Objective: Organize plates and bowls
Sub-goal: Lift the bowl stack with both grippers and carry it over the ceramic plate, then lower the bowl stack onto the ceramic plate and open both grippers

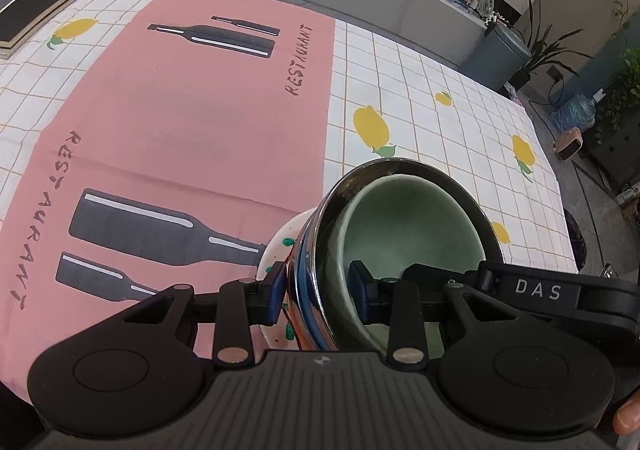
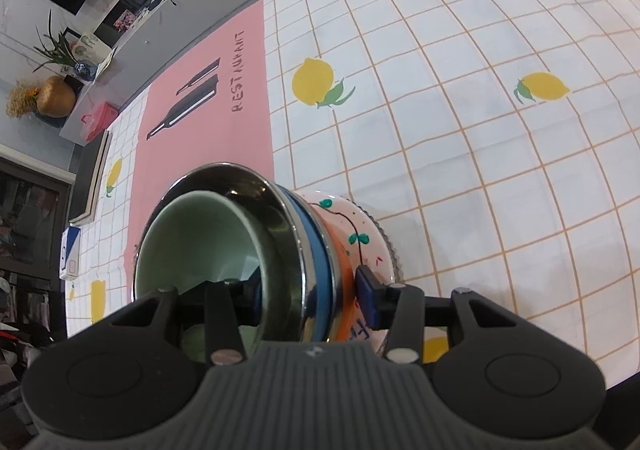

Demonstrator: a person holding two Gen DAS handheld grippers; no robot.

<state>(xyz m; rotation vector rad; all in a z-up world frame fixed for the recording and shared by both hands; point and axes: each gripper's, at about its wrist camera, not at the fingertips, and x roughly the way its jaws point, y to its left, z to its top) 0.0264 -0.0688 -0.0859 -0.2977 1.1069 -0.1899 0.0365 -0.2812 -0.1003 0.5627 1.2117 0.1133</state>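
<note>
The left gripper [image 1: 320, 296] clamps the near wall of a nested stack: a green bowl [image 1: 412, 234] inside a steel bowl [image 1: 316, 250], over a white plate [image 1: 280, 246], at the pink mat's [image 1: 200, 122] right edge on the surface [image 1: 440, 130].

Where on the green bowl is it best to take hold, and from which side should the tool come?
Probably its rim. The green bowl nests inside the steel bowl, so its outer wall is hidden. Come from above, one finger inside, as the left tool stands now.
</note>
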